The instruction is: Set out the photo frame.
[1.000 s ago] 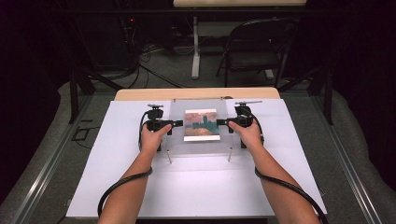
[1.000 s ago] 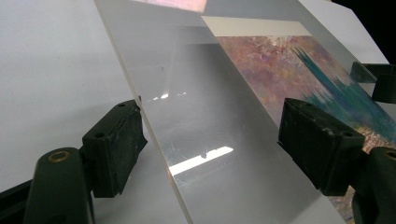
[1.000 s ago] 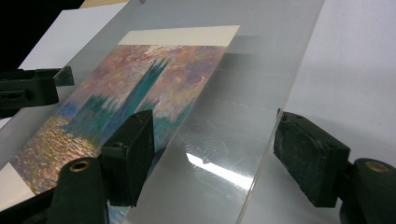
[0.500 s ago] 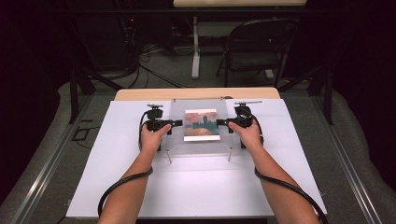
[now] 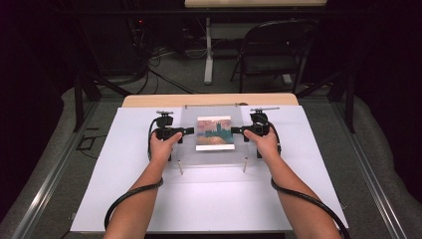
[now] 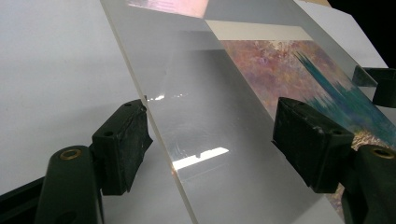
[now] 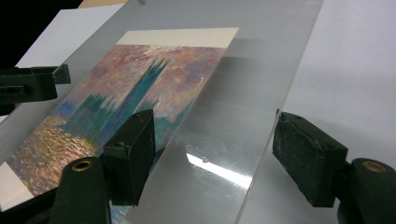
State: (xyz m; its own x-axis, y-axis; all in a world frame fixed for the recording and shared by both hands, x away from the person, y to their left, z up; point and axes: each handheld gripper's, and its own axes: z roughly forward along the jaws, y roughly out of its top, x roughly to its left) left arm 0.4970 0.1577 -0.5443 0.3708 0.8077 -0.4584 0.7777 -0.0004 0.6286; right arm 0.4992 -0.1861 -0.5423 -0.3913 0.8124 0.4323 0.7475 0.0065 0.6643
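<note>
While the white table [image 5: 209, 199] takes up most of the high view, the work sits toward its far half: a clear acrylic sheet [image 5: 214, 137] lies over a printed painting [image 5: 215, 132], with two small pegs standing at the sheet's near edge. From the high view it cannot be told whether the sheet rests flat or is tilted on those pegs.

The person's forearms come in from the bottom, and each hand brings its tongs to one side edge of the sheet. The left gripper [image 5: 186, 131] straddles the sheet's left edge; in the left gripper view the edge of the acrylic sheet [image 6: 205, 116] runs between the two black pads. One pad is at or just beside the edge, the other stands apart above the face. Its jaws have just been closing a little, with the sheet between them, but they do not yet press on it. The right gripper [image 5: 235, 130] mirrors this at the right edge: in the right gripper view both pads stand clear of the acrylic sheet [image 7: 233, 140], so it is open too.

Compared with a second ago, neither hand has shifted and the sheet lies where it did. My reading is that a two-handed grasp is beginning, and both sides must clamp before any lift.
</note>
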